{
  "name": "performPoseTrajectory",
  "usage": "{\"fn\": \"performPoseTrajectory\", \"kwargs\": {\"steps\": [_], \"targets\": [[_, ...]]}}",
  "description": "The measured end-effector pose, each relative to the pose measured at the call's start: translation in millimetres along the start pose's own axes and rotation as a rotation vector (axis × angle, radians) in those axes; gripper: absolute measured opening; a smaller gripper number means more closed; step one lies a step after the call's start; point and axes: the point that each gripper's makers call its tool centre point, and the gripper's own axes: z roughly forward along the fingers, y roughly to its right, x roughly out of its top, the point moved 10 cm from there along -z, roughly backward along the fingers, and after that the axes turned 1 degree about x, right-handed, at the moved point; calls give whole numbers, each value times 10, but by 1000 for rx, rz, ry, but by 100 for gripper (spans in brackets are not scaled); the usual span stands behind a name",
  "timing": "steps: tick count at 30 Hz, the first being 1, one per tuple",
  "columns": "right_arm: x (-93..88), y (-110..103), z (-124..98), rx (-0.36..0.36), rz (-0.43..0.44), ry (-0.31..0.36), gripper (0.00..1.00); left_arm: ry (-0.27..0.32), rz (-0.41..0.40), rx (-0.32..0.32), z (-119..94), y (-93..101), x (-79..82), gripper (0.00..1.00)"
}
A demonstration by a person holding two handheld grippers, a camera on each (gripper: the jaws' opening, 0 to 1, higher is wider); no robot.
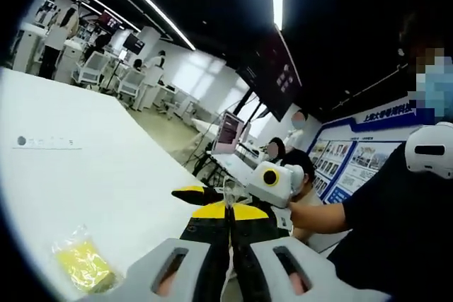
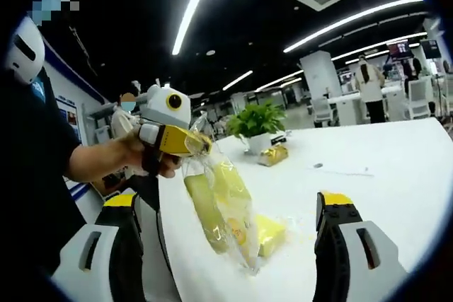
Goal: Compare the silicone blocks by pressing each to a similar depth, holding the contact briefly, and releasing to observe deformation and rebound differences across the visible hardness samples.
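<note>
Yellow silicone blocks in a clear plastic bag (image 2: 221,206) hang at the centre of the right gripper view, where we see the left gripper (image 2: 192,143) pinching the bag's top, its jaws closed on the crinkled plastic.

We see the bag's lower end resting on the white table (image 2: 368,175), with pale yellow slabs stacked inside and one block lying flat at lower centre. Our right gripper (image 2: 233,231) stands with its jaws wide apart, one either side of the bag, touching nothing. Our left gripper view adds a separate yellow block in its own wrapper (image 1: 81,263) at lower left, and the left gripper's (image 1: 228,206) yellow tips closed on a wisp of clear plastic.
</note>
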Motion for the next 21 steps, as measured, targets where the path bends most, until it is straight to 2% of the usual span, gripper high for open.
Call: {"fn": "performPoseTrajectory", "kwargs": {"steps": [4,13,14,16,21], "targets": [[18,31,-170,-61,-72,-15,96,9,-34,14,11,-53,-37,0],[-7,45,-465,-88,-63,-39,92,7,-80,34,83,-128,-107,0],[-2,7,-497,-66,-43,-36,91,3,-80,32,92,-130,-111,0],[13,-29,-553,-65,-28,-22,89,-4,-87,35,109,-142,-123,0],[30,-157,-703,-76,-47,-24,85,-15,-106,23,164,-173,-153,0]]}}
